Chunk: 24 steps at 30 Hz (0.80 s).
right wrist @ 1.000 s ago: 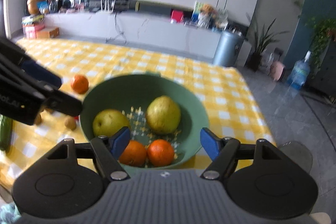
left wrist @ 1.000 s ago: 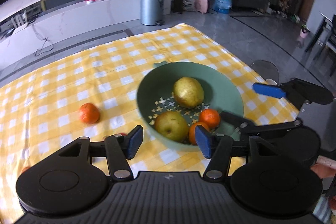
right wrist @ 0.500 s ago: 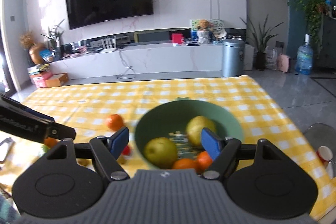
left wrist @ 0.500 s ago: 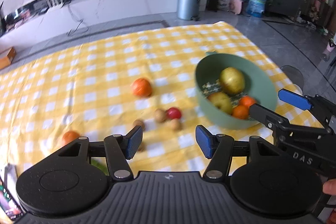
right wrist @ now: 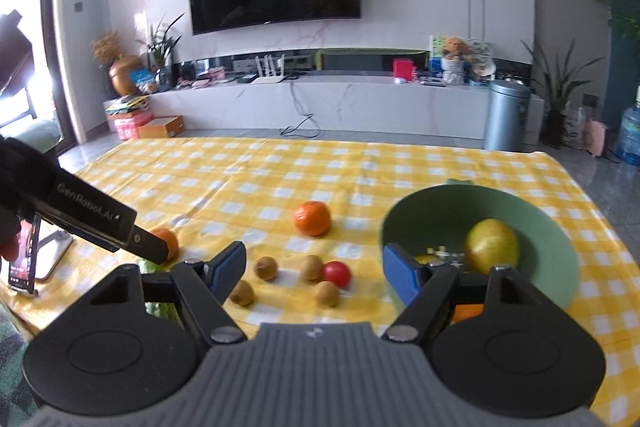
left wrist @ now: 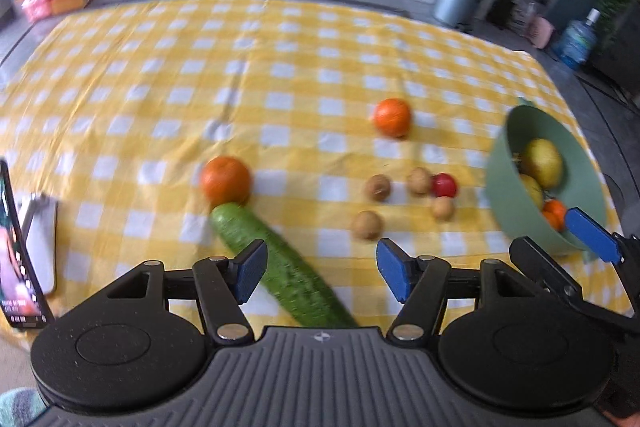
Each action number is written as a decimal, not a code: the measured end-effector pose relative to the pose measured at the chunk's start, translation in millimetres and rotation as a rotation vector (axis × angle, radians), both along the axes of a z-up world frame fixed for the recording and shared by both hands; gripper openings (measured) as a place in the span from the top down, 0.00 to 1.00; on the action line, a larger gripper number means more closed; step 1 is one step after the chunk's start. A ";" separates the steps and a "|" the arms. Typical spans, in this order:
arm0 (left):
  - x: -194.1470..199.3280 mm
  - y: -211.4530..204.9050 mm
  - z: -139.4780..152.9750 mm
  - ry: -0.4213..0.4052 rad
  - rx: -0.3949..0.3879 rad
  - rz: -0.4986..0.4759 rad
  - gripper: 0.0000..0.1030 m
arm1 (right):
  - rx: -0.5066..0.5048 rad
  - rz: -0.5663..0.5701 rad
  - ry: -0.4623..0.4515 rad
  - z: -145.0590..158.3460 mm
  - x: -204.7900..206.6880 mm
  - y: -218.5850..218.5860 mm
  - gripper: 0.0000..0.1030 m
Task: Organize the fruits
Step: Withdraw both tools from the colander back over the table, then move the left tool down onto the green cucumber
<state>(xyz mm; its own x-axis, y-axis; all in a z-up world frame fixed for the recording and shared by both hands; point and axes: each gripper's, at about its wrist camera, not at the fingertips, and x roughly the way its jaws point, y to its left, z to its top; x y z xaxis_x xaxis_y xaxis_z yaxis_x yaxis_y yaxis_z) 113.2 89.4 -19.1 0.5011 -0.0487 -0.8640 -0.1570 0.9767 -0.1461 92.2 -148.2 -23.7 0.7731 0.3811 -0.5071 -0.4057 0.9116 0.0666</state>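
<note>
Our left gripper [left wrist: 320, 271] has swung away from the green bowl [left wrist: 516, 211], jaws opening with nothing pinched, a cucumber [left wrist: 280, 267] now lying below them. Our right gripper [right wrist: 314, 277] stays spread and empty; beyond it sit kiwis [right wrist: 266, 268], tomato [right wrist: 337, 274] and oranges [right wrist: 313, 218] on the tabletop [right wrist: 360, 179].

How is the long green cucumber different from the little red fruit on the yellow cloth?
The cucumber is long, green and bumpy; the red fruit is small, round and smooth. The cucumber's end sits right against an orange, while the red fruit nestles among small brown fruits. The cucumber lies under the left tongs, which are opening; the red fruit lies farther off. Both rest on the cloth, outside the green bowl.
</note>
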 end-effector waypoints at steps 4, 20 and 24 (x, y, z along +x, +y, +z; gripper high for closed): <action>2.6 9.7 -14.8 0.040 -0.022 0.043 0.28 | -0.032 0.029 -0.001 -9.7 5.8 16.1 0.29; 10.7 18.0 -58.8 0.135 -0.117 0.134 0.29 | -0.167 0.149 0.027 -54.9 29.5 52.0 0.50; 12.4 18.5 -65.0 0.132 -0.112 0.161 0.29 | -0.218 0.092 0.044 -63.1 35.4 54.1 0.51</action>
<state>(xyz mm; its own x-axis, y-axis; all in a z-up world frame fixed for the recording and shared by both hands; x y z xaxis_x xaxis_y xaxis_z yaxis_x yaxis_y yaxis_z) 125.6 107.9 -84.2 0.3935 -0.0767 -0.9161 -0.3342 0.9164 -0.2203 127.6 -94.1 -86.8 0.7152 0.3269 -0.6178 -0.4892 0.8654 -0.1084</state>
